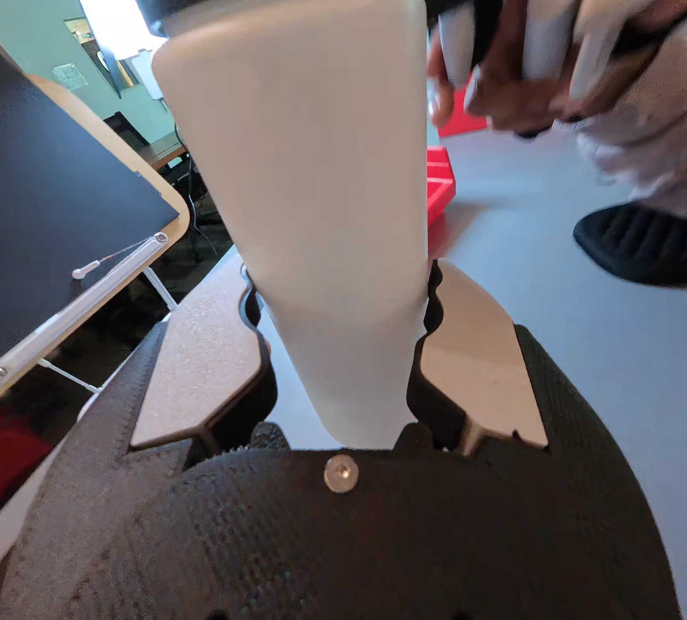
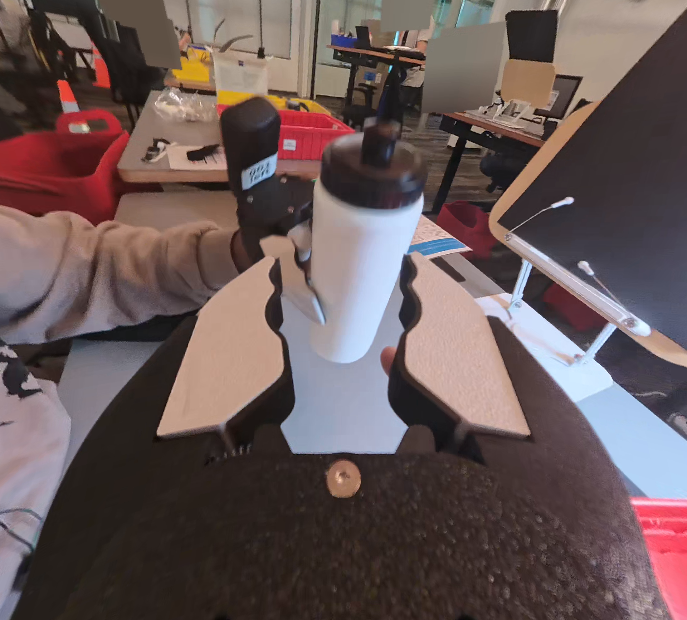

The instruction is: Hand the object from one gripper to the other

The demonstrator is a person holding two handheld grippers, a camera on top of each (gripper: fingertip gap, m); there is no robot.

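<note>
While the left gripper (image 1: 340, 308) clamps the white bottle (image 1: 297, 156), it stands upright. The right gripper (image 2: 340, 290) has jaws spread, empty, near it.

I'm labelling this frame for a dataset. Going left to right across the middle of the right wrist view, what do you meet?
Grey sweatshirt sleeve → left tongs gripping the bottle → white cylindrical bottle with black cap → black board with tan wooden rim.

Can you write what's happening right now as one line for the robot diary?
step: handover | left claw: shut on white bottle | right claw: open, bottle between its fingers, not gripped | bottle: upright, black cap
</note>
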